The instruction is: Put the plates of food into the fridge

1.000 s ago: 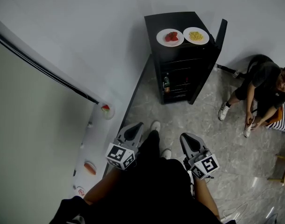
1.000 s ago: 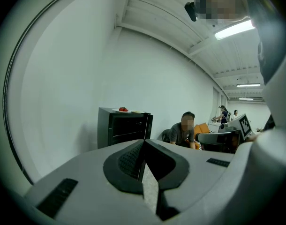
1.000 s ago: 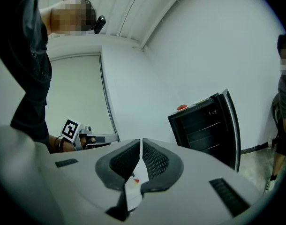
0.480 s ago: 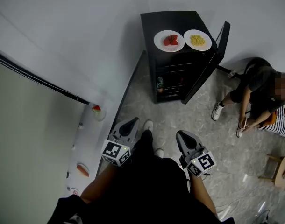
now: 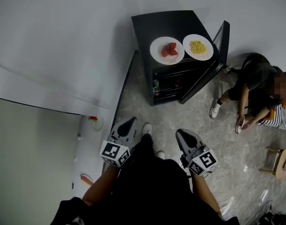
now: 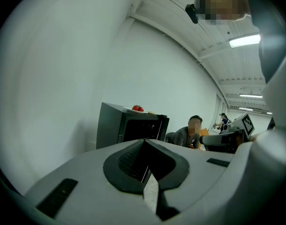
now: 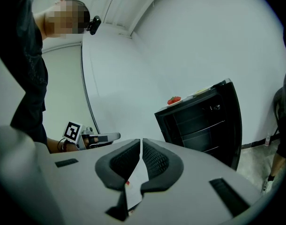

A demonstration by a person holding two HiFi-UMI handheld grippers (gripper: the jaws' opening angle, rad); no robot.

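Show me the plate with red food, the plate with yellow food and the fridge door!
plate with red food [image 5: 157, 54]: head view, bare white part left of the food.
plate with yellow food [image 5: 207, 53]: head view, bare white edge at lower right.
fridge door [image 5: 206, 76]: head view, middle of the open door.

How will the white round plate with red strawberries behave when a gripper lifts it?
The white round plate looks rigid, so it probably will not bend. Its red strawberries lie loose and may roll if it tilts.
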